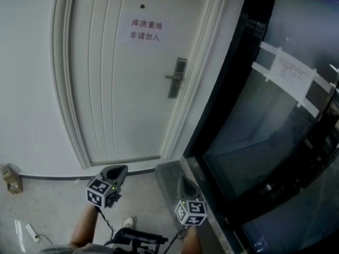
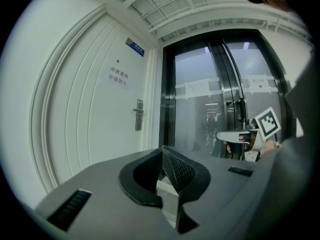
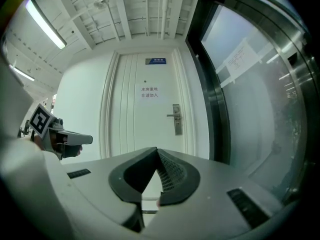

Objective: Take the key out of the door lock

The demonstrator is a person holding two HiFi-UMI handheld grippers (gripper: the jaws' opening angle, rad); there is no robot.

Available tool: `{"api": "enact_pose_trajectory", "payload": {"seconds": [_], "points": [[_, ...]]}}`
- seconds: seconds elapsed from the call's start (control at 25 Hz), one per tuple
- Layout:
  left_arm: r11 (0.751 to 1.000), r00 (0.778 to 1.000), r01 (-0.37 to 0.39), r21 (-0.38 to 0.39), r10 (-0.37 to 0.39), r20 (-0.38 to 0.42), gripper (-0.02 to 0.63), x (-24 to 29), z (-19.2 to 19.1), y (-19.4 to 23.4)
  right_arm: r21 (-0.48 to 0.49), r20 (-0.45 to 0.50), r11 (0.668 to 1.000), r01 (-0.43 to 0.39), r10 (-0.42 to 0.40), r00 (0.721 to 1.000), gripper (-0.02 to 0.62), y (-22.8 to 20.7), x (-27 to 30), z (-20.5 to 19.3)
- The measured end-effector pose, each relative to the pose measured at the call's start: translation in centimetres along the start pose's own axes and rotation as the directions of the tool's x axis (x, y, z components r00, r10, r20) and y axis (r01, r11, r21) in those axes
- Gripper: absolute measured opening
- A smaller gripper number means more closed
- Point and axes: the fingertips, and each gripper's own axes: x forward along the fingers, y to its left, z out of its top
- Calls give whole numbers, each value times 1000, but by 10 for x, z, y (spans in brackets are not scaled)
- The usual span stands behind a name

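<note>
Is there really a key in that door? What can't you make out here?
Key: too small to tell at the lock plate, every view.
Paper notice on the glass: print too small, head view.
Door: top cut off by head view's upper edge.

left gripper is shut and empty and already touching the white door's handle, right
No. The left gripper is shut and empty, but it is not touching the handle of the white door: the head view shows it held well back from it.
</note>
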Motion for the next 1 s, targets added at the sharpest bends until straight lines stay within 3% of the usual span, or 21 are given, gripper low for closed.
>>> {"api": "enact_pose_trajectory", "payload": {"seconds": [1.0], "points": [[992, 992, 129, 15, -129, 0, 5, 172, 40, 121, -14, -14, 993, 119, -119, 993, 12, -38, 179, 32]]}}
